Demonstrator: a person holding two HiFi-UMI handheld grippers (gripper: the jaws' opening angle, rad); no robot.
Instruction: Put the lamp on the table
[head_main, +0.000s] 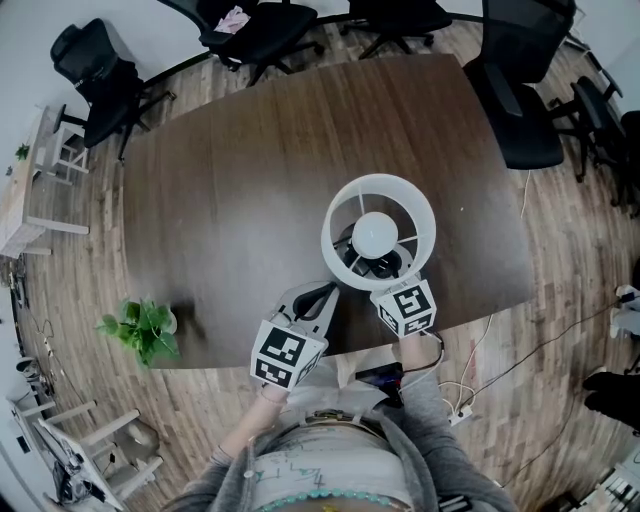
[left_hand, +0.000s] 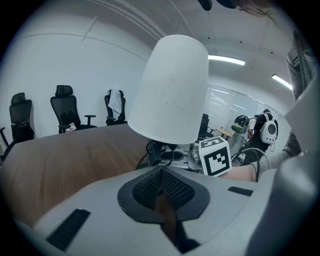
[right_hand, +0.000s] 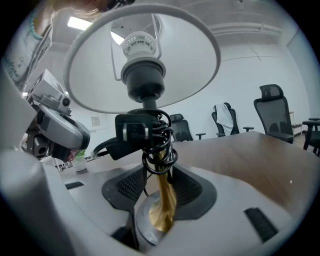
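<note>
The lamp, with a white shade and a bare bulb, stands on the dark wooden table close to its near edge. In the right gripper view its brass stem and round base sit between the jaws of my right gripper, which stands open, its pads clear of the stem. A black cord and plug are coiled round the stem. My left gripper rests just left of the lamp, shut and empty. From the left gripper view the shade rises ahead of it, and the right gripper's marker cube shows beneath.
A small potted plant sits on the table's near left corner. Black office chairs ring the far side, with another chair at the right. Cables and a power strip lie on the wooden floor to my right.
</note>
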